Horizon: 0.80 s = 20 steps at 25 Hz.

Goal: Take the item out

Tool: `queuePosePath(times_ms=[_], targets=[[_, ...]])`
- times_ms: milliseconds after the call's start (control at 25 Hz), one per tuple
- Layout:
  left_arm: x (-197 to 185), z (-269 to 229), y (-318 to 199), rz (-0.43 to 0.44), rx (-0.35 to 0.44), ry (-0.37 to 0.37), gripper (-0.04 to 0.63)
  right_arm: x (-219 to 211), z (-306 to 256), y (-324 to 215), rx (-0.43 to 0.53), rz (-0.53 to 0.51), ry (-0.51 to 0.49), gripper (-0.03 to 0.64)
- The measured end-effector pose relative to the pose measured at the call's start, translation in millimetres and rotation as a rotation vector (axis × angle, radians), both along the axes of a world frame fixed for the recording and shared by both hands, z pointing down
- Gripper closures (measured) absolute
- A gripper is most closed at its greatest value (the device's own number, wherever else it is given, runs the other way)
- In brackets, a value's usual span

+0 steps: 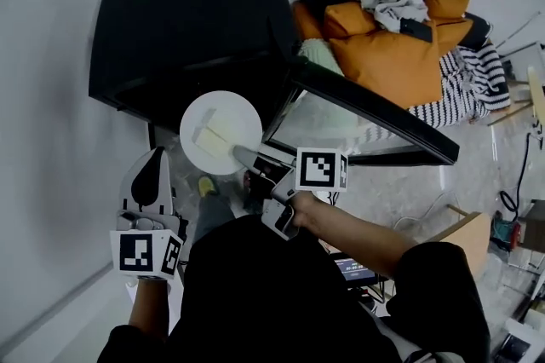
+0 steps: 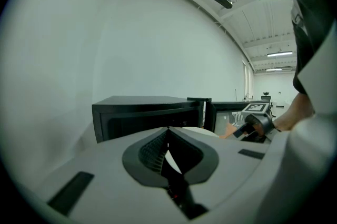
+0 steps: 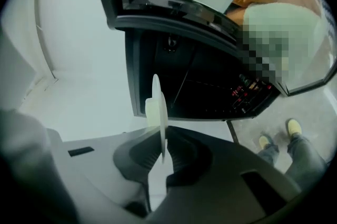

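Observation:
A black microwave (image 1: 187, 12) stands with its glass door (image 1: 366, 110) swung open. In front of the opening my right gripper (image 1: 243, 155) is shut on the rim of a white plate (image 1: 220, 132) that carries a pale yellow slab (image 1: 213, 140). The right gripper view shows that plate (image 3: 156, 107) edge-on, pinched between the jaws of the right gripper (image 3: 160, 146), before the dark microwave cavity (image 3: 210, 86). My left gripper (image 1: 156, 155) hangs low at the left, jaws closed on nothing. The left gripper view looks at the microwave (image 2: 142, 112) and the plate's edge (image 2: 197, 131).
A heap of clothes lies behind the door: an orange jacket (image 1: 392, 46) and striped cloth (image 1: 468, 89). Cardboard (image 1: 464, 233) and cables sit at the right. The person's yellow shoes (image 3: 294, 125) stand below the microwave. A pale wall runs along the left.

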<state>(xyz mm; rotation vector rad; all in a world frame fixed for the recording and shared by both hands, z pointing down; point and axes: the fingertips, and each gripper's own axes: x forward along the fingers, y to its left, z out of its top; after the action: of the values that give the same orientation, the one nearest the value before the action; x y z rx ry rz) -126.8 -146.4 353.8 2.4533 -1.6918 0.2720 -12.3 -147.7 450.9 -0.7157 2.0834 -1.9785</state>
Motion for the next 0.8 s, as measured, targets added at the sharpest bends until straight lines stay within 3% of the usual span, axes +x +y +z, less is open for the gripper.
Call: queuePosePath(times_ms=[160,320,800], targets=[[6,3,-1,0.013,-0.003,0.011,0.588,18,-12,11,0.016,-0.03,0.055,0.591],[10,0,-3,0.02,0.005,0.015,0.588,18,-43,13,0.026,-0.013,-0.077,0.591],[5,-19,0,0.02,0.022,0.037,0.588,40,-86,26,0.028,0.027,-0.088,0.591]])
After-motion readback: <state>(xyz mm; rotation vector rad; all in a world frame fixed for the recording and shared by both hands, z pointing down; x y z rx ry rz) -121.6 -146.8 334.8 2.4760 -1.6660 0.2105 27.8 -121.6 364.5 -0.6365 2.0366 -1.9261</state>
